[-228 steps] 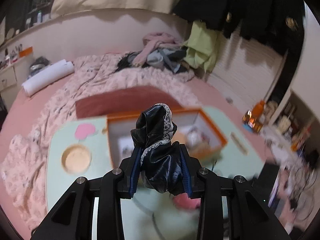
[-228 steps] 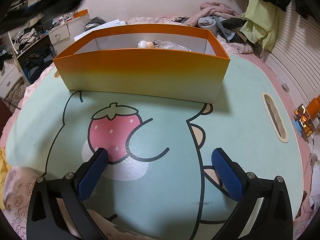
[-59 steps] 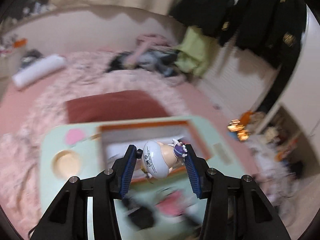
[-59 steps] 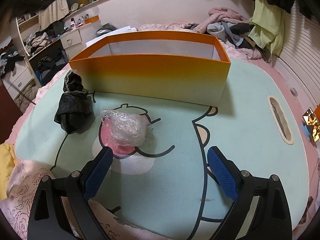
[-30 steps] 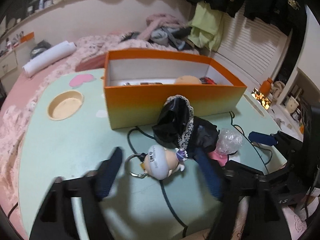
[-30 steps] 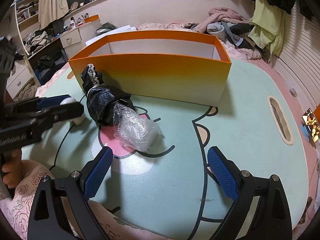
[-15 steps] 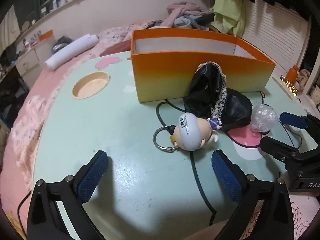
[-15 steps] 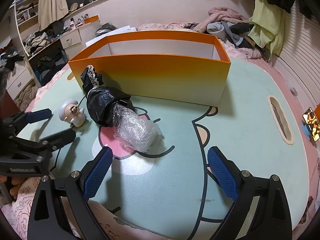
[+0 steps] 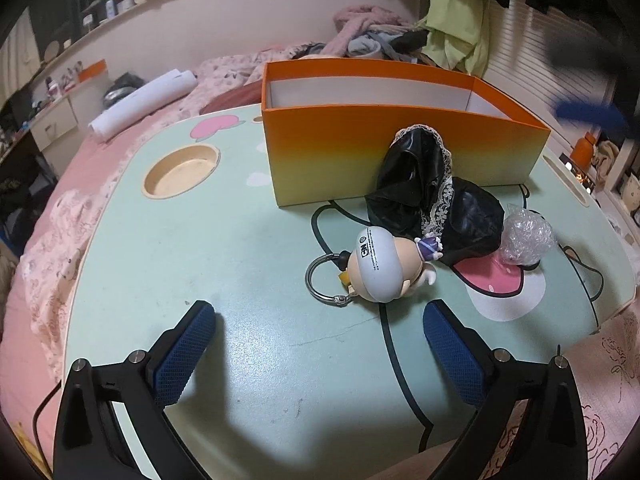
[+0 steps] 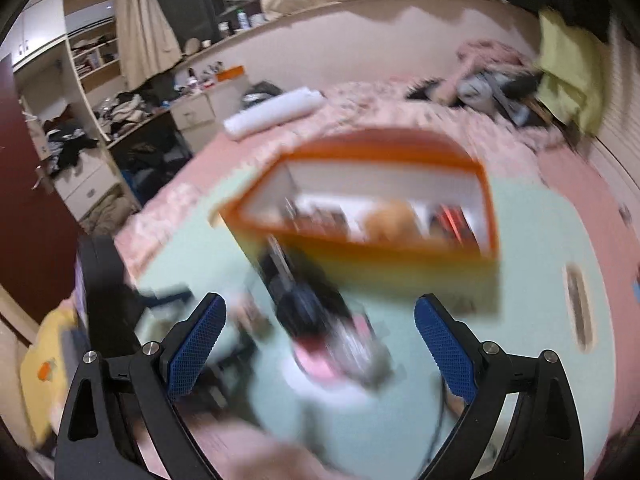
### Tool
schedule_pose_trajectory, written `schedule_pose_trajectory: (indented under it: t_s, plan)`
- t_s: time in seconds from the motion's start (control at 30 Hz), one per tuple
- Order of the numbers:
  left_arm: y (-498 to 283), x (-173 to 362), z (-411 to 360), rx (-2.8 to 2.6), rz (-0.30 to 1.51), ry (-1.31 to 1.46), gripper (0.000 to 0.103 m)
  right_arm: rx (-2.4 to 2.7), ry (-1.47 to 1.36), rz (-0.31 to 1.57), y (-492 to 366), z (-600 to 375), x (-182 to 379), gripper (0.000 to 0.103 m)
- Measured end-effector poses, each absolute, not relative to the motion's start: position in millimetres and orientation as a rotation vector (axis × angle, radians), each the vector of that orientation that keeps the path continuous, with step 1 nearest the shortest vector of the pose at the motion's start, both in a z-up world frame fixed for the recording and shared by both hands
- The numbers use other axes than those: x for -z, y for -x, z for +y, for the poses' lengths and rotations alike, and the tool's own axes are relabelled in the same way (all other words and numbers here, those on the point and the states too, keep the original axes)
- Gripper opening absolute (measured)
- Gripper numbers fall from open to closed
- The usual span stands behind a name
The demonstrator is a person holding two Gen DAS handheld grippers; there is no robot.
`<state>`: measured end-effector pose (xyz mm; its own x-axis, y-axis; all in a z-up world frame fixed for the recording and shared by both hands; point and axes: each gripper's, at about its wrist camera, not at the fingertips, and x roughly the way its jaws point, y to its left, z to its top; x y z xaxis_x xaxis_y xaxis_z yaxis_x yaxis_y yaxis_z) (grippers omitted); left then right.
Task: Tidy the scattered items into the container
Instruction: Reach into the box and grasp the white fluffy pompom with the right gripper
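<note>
Pick-up step pending: left claw (image 9: pixel 318 322) and right claw (image 10: pixel 316 320) both spread, empty; figurine (image 9: pixel 382 266), black cloth (image 9: pixel 432 200), wrap ball (image 9: pixel 526 236) loose on table (image 9: pixel 200 248) before box (image 9: pixel 400 148); next, likely grasp figurine.

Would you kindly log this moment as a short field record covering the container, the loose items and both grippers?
container: orange box on the green table
loose items: figure keychain, black lace pouch, bubble wrap ball, all outside the box
left gripper: open, empty, short of the keychain
right gripper: open, empty, view blurred
</note>
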<state>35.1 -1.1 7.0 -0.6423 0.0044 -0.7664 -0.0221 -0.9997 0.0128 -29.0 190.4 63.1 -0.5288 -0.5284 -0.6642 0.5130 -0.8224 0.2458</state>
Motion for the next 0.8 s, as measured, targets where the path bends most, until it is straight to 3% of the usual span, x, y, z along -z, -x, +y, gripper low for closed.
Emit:
schedule_pose_trajectory:
  t_s: [0.03, 0.1, 0.2, 0.37, 0.43, 0.47, 0.5, 0.67, 0.8]
  plan:
    - [-35.2, -7.3, -0.3, -2.833, 0.034, 1.322, 0.103, 2.299, -1.052, -0.052, 42.6, 182.3, -68.2, 0.091]
    - [-35.5, -7.2, -0.9, -2.834, 0.033, 1.32, 0.103, 2.214, -1.178, -0.091, 78.3, 159.4, -72.0, 0.073]
    - [-35.2, -7.4, -2.1, -2.832, 0.03, 1.314, 0.103, 2.076, -1.396, -0.104, 121.8, 125.4, -56.8, 0.057]
    - [-35.6, -7.6, -1.7, -2.834, 0.029, 1.312, 0.103, 2.025, -1.573, -0.038, 150.7, 89.5, -23.6, 0.054]
    - [-35.6, -7.2, -1.5, -2.833, 0.025, 1.314, 0.103, 1.971, -1.621, -0.058, 154.7, 82.1, -10.1, 0.039]
    - [-35.5, -7.5, -1.8, -2.833, 0.024, 1.312, 0.103, 1.941, -1.62, -0.09, 155.9, 80.6, -7.0, 0.02]
    - [-35.4, -7.5, -2.1, -2.833, 0.025, 1.314, 0.103, 1.907, -1.632, -0.107, 157.6, 78.7, -4.5, 0.016]
    - [-35.7, -7.0, -2.1, -2.833, 0.025, 1.314, 0.103, 1.926, -1.578, -0.13, 152.2, 86.9, -10.6, 0.009]
    - [-36.1, -6.5, -1.7, -2.834, 0.024, 1.314, 0.103, 2.035, -1.359, -0.176, 127.7, 116.6, -60.2, 0.009]
